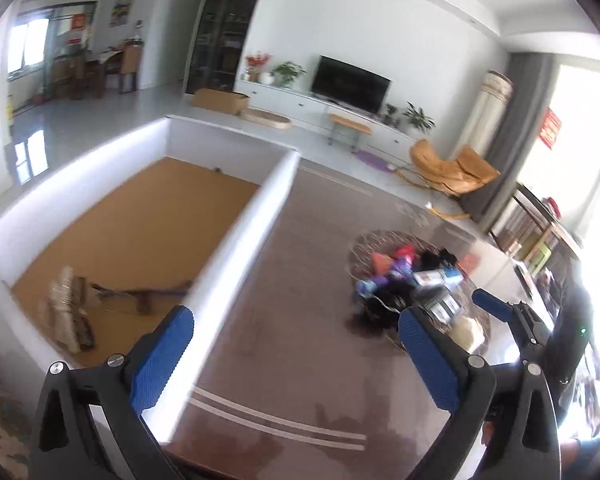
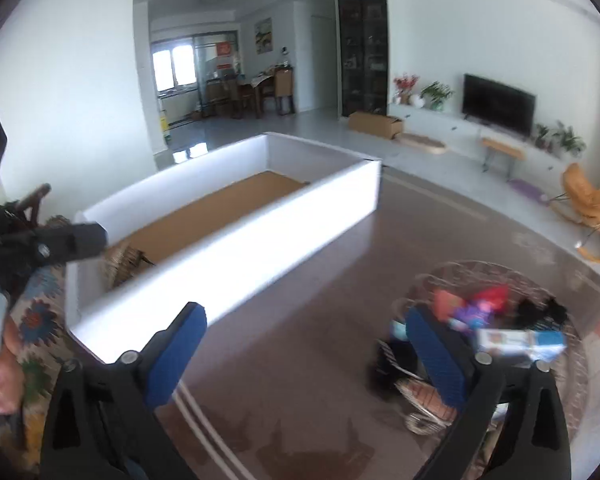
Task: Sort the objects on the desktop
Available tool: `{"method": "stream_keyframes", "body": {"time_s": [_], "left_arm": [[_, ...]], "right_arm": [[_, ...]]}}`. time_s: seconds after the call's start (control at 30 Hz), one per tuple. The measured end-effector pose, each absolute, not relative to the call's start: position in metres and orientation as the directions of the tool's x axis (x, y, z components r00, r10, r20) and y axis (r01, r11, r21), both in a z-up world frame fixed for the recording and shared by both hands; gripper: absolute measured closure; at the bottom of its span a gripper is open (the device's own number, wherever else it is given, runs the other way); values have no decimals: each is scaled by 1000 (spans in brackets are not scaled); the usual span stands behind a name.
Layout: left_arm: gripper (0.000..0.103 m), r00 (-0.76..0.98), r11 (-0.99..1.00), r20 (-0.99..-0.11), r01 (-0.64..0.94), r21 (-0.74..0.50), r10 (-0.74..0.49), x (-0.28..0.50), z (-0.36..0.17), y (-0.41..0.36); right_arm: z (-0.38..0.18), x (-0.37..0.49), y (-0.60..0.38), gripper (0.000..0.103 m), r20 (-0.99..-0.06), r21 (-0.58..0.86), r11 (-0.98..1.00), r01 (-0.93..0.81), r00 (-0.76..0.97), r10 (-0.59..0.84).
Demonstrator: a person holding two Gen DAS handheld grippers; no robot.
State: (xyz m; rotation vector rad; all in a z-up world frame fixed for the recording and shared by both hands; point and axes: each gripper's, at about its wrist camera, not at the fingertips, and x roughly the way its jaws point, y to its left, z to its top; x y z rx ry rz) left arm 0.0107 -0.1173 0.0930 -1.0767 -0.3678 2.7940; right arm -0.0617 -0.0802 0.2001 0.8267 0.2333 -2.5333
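Observation:
A round wire basket on the brown table holds a pile of mixed objects: red, purple and black items and a white-and-blue box. A white-walled box with a brown floor stands to the left; a woven item and a dark stick-like item lie in it. My left gripper is open and empty, above the table by the box's wall. My right gripper is open and empty, above the table between box and basket. The right gripper's blue finger shows in the left wrist view.
The brown table has white stripes near its front edge. A patterned cloth lies left of the box. Beyond are a TV stand, an orange chair, a cardboard box and a bookshelf at right.

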Motion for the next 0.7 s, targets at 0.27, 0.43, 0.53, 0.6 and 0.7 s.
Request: {"method": "stream_keyframes", "body": {"time_s": [0.27, 0.43, 0.53, 0.6, 0.7], "left_arm": [[0, -548, -982, -817, -141, -123, 181, -13, -23, 0], [0, -570, -987, -817, -160, 3, 90, -18, -40, 22], [0, -582, -989, -809, -145, 1, 84, -15, -40, 18], [0, -594, -991, -801, -135, 2, 79, -11, -42, 15], [0, -604, -992, -793, -127, 2, 76, -9, -43, 13]], "right_arm": [[105, -3, 116, 0, -776, -92, -988, 126, -631, -8], [91, -18, 140, 0, -812, -67, -994, 87, -584, 4], [88, -28, 129, 0, -813, -32, -995, 97, -581, -30], [87, -33, 124, 0, -818, -10, -995, 96, -574, -47], [86, -32, 120, 0, -818, -11, -995, 96, -574, -46]]}}
